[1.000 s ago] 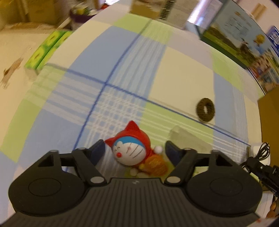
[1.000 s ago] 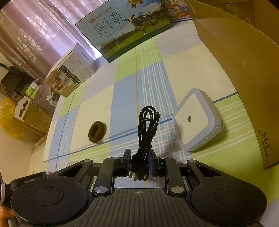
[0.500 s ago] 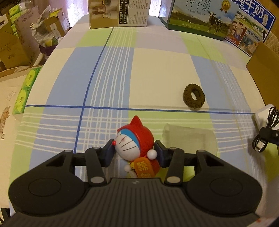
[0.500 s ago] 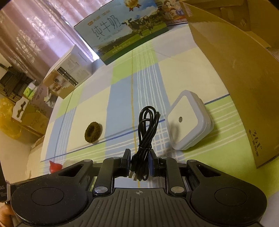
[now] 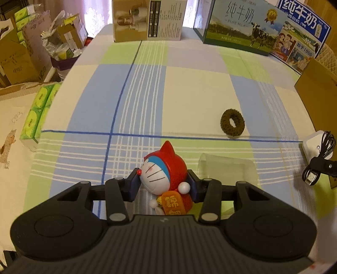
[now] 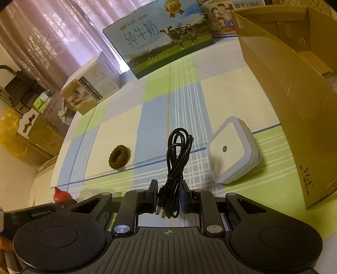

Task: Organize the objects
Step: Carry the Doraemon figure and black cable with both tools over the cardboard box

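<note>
A red-hooded cartoon cat figurine [image 5: 166,175] sits between the pads of my left gripper [image 5: 163,185], which is shut on it above the checked tablecloth. In the right wrist view my right gripper [image 6: 168,196] is shut on a bundled black USB cable [image 6: 177,156]; that cable [image 5: 320,162] also shows at the right edge of the left wrist view. A white square night light [image 6: 233,150] lies just right of the cable. A brown fuzzy hair tie [image 6: 119,155] lies on the cloth to the left, and the hair tie [image 5: 232,122] is ahead-right of the figurine.
An open cardboard box [image 6: 294,88] stands at the right. A clear plastic container [image 5: 227,168] lies beside the figurine. Milk cartons [image 5: 242,27] and a white product box [image 5: 147,19] line the far edge. Green tissue packs [image 5: 40,111] sit off the table's left side.
The left gripper closed on the figurine, lifted and swung to face the table's far edge. The right gripper keeps the cable and has drifted slightly toward the night light.
</note>
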Tool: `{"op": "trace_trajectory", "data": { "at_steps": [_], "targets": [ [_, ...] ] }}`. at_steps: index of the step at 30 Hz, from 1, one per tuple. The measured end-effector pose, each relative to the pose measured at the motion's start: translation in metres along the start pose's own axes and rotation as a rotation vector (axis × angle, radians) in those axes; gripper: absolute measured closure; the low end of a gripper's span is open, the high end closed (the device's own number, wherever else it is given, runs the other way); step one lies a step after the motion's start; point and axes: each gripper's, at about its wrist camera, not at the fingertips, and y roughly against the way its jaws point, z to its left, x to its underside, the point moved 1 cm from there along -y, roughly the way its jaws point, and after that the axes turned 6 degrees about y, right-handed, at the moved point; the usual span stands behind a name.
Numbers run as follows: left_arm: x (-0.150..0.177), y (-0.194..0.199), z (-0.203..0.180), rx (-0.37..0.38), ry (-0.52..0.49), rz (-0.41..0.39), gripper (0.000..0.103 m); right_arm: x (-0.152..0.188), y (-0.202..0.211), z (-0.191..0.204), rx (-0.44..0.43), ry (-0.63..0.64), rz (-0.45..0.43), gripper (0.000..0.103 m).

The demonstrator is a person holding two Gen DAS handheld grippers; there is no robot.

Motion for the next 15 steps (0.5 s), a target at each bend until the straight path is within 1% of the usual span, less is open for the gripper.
{"op": "trace_trajectory", "data": {
  "at_steps": [10,15],
  "targets": [
    [-0.001,0.033,-0.012,0.022,-0.007,-0.039,0.062,0.004,0.019,0.011,-0.027,0.034,-0.020,0.086],
    [0.000,0.051,-0.023,0.046,-0.019,-0.067,0.062,0.007,0.032,0.014,-0.040,0.049,-0.032,0.086]
  ]
}}
